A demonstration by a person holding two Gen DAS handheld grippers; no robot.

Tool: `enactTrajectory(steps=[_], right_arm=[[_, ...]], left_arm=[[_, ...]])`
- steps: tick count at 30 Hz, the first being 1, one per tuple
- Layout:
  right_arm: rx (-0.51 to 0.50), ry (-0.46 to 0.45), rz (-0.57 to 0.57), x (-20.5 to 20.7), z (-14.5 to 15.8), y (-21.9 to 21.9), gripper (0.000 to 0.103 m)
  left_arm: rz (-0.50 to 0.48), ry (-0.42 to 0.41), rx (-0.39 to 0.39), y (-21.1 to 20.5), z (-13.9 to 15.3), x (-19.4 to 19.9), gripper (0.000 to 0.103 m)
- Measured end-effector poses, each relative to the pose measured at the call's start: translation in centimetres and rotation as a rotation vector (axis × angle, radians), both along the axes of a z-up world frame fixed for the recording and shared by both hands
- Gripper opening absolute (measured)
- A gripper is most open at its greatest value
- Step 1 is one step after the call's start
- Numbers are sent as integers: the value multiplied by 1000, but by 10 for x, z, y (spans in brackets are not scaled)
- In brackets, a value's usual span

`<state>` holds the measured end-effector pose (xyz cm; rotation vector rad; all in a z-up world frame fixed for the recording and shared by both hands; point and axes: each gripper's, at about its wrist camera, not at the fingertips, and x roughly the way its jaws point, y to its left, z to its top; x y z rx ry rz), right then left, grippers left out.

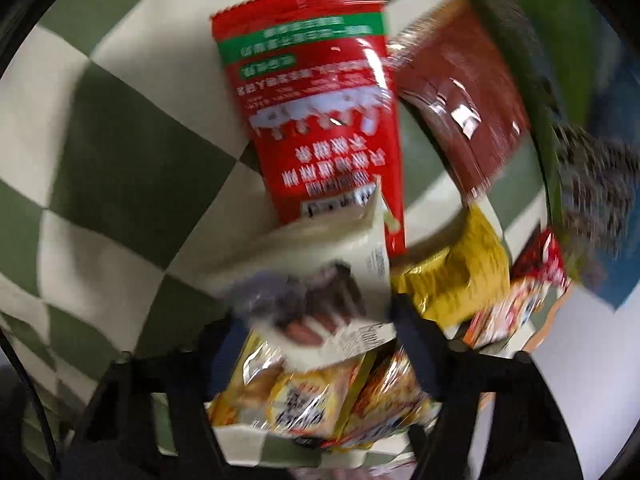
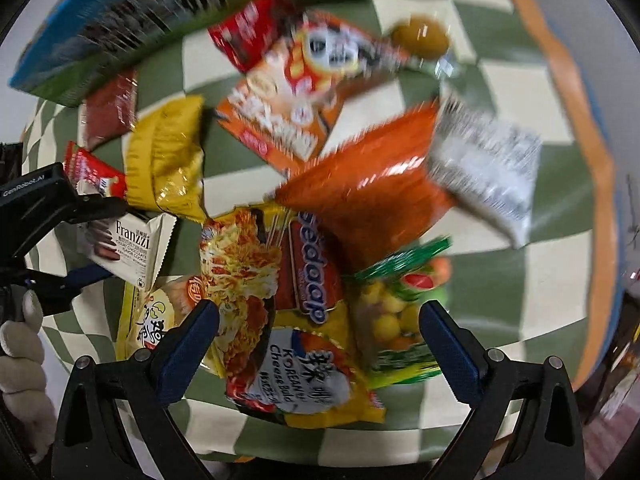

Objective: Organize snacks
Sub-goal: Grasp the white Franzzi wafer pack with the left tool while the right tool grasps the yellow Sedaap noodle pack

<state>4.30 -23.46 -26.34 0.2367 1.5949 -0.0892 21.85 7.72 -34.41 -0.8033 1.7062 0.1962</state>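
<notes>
Blur: both views are smeared by motion; most print on the packets cannot be read.
Cut off: the blue-and-green box (image 2: 168,20) at the far left edge of the checkered cloth (image 2: 520,280) is cropped by the frame and its lettering is illegible.
Hidden: the lower end of the tall red packet (image 1: 320,108) is covered by the white Franzzi packet (image 1: 320,280); the packets beneath that one are only partly seen.
Unclear: a round olive-brown item (image 2: 420,38) near the far edge of the cloth cannot be identified.
Left gripper (image 1: 316,320): its fingers are closed onto the white Franzzi packet (image 2: 128,248), which is held at the left side of the cloth, just above other packets; the same grip is seen from the side in the right wrist view.
Right gripper (image 2: 318,324): its blue-padded fingers (image 2: 188,340) are spread wide and nothing is held; the yellow noodle packet (image 2: 288,320) lies between them near the near edge of the cloth, but contact cannot be judged.
Snack pile: an orange bag (image 2: 368,196) is laid across the middle of the cloth, with a silver-white bag (image 2: 488,176) just beside it toward the right edge.
Left side: a yellow packet (image 2: 172,160) and a brown packet (image 2: 108,108) are seen near the box.
Near right: a green-topped bag of yellow balls (image 2: 392,312) lies beside the noodle packet.
</notes>
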Motion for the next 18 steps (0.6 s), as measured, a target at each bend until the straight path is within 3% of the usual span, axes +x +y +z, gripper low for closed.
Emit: enactTrajectory(steps=[2,4,7,10,13,16,17,18], right_arm=[[25,28,-14,-1,-11,2,102],[29,42,-11,-3,-18,5,102],[12,48,14,-4,-25,13,102],[8,51,23,-4,-32,20,102],[-2,50,40,-4,-41,33,101],[-27,62,84,-1,-53,52,96],[-25,77,91,0,-60,56,87],[-25,95,87,0,-67,58,86]], left_arm=[[2,-20,15,1,1,1,60],[-80,-62,85,-6,12,3,58],[-352,-144,276,-31,36,4,55],[-617,-189,419,-56,51,-4,55],[-793,-177,492,-69,48,-17,55],[-809,-142,479,-70,34,-26,57],[-788,-131,469,-67,29,-29,57],[-749,-112,447,-62,23,-29,57]])
